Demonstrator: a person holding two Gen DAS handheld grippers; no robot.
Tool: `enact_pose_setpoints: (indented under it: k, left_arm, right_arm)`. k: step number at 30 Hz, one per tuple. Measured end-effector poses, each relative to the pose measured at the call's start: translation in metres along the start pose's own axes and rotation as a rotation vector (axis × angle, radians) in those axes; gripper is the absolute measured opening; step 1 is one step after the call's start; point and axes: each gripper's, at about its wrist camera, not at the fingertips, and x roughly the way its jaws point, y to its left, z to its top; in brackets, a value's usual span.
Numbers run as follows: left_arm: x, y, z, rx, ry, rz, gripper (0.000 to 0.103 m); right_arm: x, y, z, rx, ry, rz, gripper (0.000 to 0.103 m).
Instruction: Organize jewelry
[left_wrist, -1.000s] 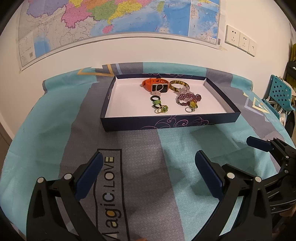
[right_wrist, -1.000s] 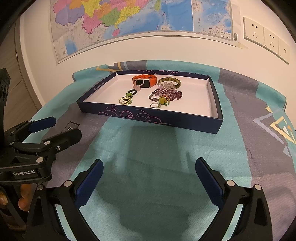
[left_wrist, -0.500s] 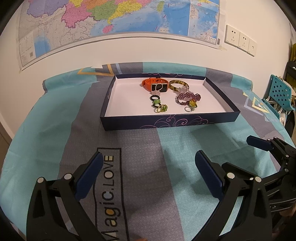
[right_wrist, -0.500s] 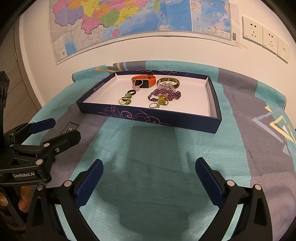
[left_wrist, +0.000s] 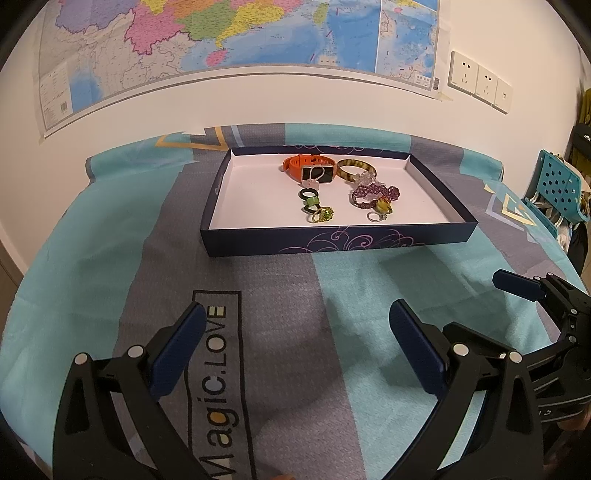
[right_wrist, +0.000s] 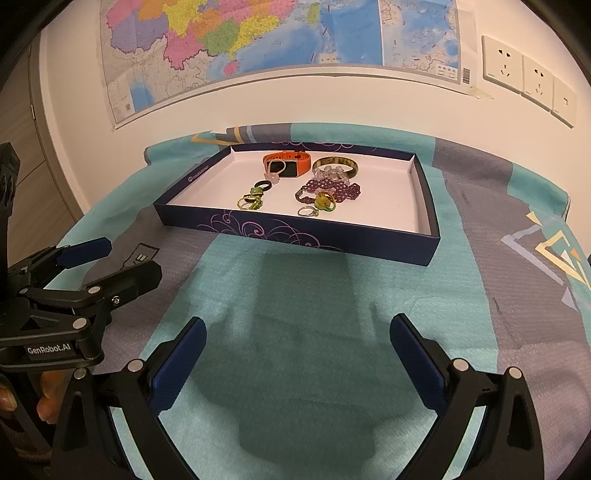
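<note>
Map (left_wrist: 229, 33): top and sides run off the frame in both views; its print is too small to read.
Rings (right_wrist: 251, 199): bunched and overlapping in the tray (right_wrist: 295, 236); how many there are cannot be told.
Clear beads (right_wrist: 332, 170): partly hidden among the purple bracelet (right_wrist: 343, 189) and brown bangle (right_wrist: 334, 162).
Cloth lettering (left_wrist: 218, 373): lower end cut off by the frame edge.
Hand (right_wrist: 44, 402): only fingertips show behind the left gripper (right_wrist: 110, 260).
Blue chair (left_wrist: 557, 184): cut off at the right edge.

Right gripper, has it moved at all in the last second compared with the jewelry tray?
Barely: in the right wrist view the tray sits slightly lower, so the open right gripper crept forward.
</note>
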Motion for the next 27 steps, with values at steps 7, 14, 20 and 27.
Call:
enact_pose_setpoints:
  k: [7,14,20,27]
  left_arm:
    - [-0.0022,-0.0009,-0.0013,-0.001,-0.003,-0.003,0.098]
    - [-0.0032,-0.0012,-0.0013,-0.004,-0.009,-0.004,0.098]
    - [-0.0046,-0.0024,-0.0015,-0.002,-0.018,0.0,0.098]
    - [-0.004,-0.0002,-0.0027,-0.018,-0.026,-0.023,0.098]
  right_arm:
    - [-0.0024,-0.0005,-0.0004,0.001,-0.005,-0.003,0.096]
    - [-0.0038,-0.0013,-0.0013,0.003,-0.009,-0.001,0.096]
    - [-0.0042,-0.0014,-0.0014,0.003,-0.013,0.0,0.096]
    - [-0.0055,0.0,-0.0018,-0.004,-0.016,-0.002,0.096]
